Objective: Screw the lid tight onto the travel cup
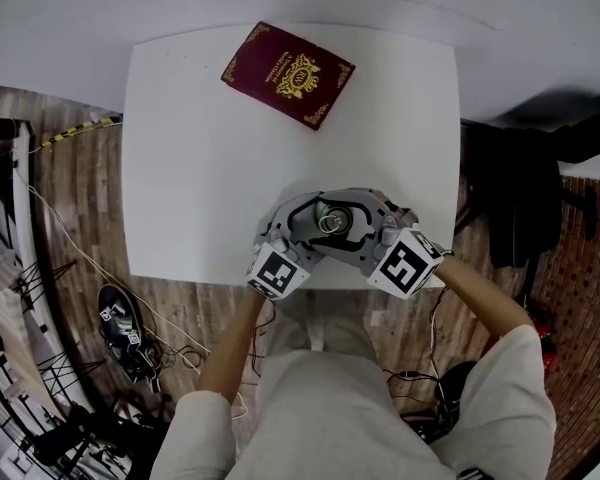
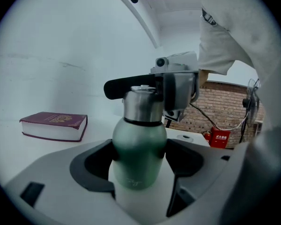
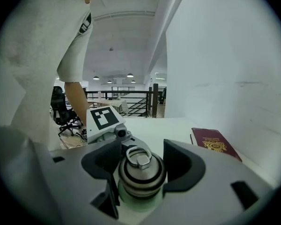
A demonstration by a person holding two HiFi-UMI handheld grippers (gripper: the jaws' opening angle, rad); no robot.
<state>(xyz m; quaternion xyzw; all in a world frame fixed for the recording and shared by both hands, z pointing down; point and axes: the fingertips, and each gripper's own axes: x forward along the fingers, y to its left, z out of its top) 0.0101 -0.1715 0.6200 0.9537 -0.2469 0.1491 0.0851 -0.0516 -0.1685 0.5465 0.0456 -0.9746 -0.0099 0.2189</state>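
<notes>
**Q:** Where is the travel cup (image 2: 139,146) located, and how is its long axis set?

**A:** It stands upright on the white table (image 1: 200,148), near the front edge and directly before the person. The long axis is vertical, with the lid (image 2: 141,104) at the top.

**Q:** How is the cup secured?

**A:** The green body is pinched low down by the left gripper (image 2: 139,165), with one pad pressed on each side.

**Q:** What is the condition of the right gripper (image 3: 140,168)?

**A:** It is set higher, at lid level, and is the nearer of the two to the lid. The lid is enclosed between its jaws, and the pads appear to be seated against the lid's sides.

**Q:** On which relation does the coming move depend?

**A:** The lid is centred between the right jaws, on the cup's vertical axis. It is judged that any tightening turn should be made about that axis while the body is restrained from below.
</notes>
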